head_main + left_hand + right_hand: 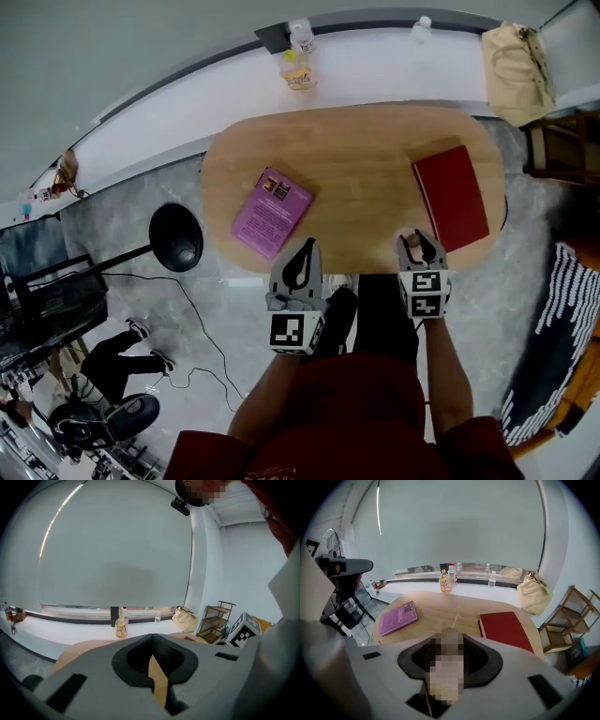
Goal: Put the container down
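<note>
Closest of all: red shirt (356, 412) and two bare arms, stretched forward side by side, one pair of tongs in each hand. Left tongs (305, 251) at the near edge of the surface (366, 169), tips pointing away, pinched together with only a thin slit showing and nothing in it. Right tongs (419, 244) level with them, also at the near edge, tips just beside the near corner of the red book (452, 197). Look pinched together too, though a blurry patch covers the middle in the right gripper view.

Container (298, 71), a bottle of yellow drink, upright on the white ledge (375, 61) past the far side of the surface, well apart from both tongs. Clear bottle (300, 36) right behind it. Purple book (272, 212) flat on the left part of the surface, ahead of the left tongs. Red book flat on the right part. Beige bag (516, 70) at the right end of the ledge. Black round stand (176, 236) on the floor to the left.
</note>
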Demonstrator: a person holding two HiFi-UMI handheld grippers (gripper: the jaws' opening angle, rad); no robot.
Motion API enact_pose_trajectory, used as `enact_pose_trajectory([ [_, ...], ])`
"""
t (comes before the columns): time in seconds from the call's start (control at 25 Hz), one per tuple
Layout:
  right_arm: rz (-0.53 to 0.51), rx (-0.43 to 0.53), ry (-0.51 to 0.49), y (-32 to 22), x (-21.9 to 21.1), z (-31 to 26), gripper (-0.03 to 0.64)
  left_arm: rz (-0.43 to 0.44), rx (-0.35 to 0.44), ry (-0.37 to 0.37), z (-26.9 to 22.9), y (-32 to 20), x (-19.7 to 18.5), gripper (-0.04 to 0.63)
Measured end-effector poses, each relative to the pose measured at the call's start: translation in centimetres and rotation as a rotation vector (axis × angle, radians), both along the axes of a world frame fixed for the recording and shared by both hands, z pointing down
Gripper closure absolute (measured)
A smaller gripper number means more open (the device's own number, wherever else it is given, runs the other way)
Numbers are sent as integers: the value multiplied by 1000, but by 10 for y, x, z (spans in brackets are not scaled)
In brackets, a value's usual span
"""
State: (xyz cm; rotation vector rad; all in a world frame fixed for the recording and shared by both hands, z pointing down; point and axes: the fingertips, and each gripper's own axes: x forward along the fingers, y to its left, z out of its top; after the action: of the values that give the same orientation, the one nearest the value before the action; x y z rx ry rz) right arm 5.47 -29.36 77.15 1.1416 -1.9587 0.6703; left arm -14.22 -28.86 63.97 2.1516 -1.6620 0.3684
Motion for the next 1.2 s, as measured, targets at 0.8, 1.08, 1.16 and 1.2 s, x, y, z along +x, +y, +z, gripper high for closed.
enact_pose_trajectory([
  [0.8, -18, -80, 51, -40, 1, 88, 477, 37, -116, -27, 57, -14, 14, 589],
  [1.08, -27, -69, 68, -54, 0, 102, 477, 37, -131, -22, 64, -13, 18, 589],
  [1.16, -30, -58, 68, -55, 0, 103, 477, 39, -133, -20, 66, -12, 20, 589],
  [1.2, -31, -50, 69, -55, 1, 103, 477, 39, -136, -19, 67, -12, 20, 589],
])
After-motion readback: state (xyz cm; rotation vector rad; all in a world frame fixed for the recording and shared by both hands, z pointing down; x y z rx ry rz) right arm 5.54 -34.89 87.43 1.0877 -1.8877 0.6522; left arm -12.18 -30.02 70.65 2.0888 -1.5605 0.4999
